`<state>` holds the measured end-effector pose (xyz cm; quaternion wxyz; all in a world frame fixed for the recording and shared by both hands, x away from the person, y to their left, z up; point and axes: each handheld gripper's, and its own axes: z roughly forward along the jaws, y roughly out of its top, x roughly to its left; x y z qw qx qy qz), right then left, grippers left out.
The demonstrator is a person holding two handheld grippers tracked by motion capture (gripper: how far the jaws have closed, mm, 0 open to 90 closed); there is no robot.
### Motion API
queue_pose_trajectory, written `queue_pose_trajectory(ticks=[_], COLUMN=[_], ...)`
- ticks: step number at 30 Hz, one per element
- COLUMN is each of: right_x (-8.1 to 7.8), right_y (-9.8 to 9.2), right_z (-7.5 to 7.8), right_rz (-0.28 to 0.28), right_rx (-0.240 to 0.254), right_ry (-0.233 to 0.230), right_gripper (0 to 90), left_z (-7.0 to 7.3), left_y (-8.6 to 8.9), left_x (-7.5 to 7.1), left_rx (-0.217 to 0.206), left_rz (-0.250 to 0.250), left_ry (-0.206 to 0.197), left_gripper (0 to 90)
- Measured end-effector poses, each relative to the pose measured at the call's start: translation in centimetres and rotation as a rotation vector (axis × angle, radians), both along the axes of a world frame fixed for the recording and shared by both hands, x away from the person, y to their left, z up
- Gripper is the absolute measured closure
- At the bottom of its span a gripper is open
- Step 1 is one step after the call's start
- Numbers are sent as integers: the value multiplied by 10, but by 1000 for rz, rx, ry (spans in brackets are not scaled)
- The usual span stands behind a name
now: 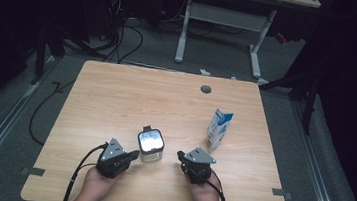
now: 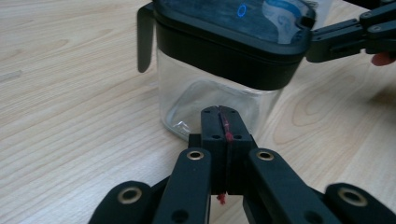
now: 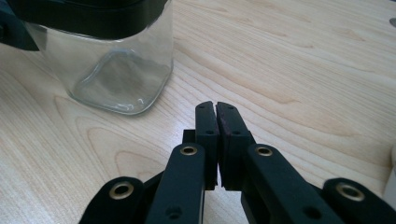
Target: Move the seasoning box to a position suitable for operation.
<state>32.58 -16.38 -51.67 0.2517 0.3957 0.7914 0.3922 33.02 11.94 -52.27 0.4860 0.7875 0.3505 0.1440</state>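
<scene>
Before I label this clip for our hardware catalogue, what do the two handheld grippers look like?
Both are black. The left gripper and right gripper each carry a grey three-cornered plate on top and trail a black cable toward the person. Up close, each has flat black jaws on linked bars with brass-ringed pivots; a red smear marks the left gripper's pads.

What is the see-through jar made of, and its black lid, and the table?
The jar looks like clear glass or hard plastic: the wood grain shows through it and its edges glint. Which one is hard to tell. Its lid seems to be matte black plastic, with a shiny, mirror-like top in the high view. The table looks like pale wood or wood-look laminate, with visible grain lines.
</scene>
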Motion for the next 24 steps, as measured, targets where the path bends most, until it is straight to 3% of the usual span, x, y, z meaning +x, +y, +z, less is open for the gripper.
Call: queue_pose_trajectory(ticks=[15, 18, 24], right_x=[1, 1, 2], right_y=[-9, -11, -14], right_z=[2, 3, 2], right_rz=[-15, -18, -29], right_rx=[19, 24, 45], right_ry=[-3, -4, 11], right_gripper=[880, 879, 870], left_z=[1, 2, 9], left_y=[-32, -30, -6], left_x=[-2, -4, -1], left_rx=[-3, -8, -9], left_rz=[-54, -54, -29], left_ry=[-2, -1, -8], left_gripper=[881, 869, 863])
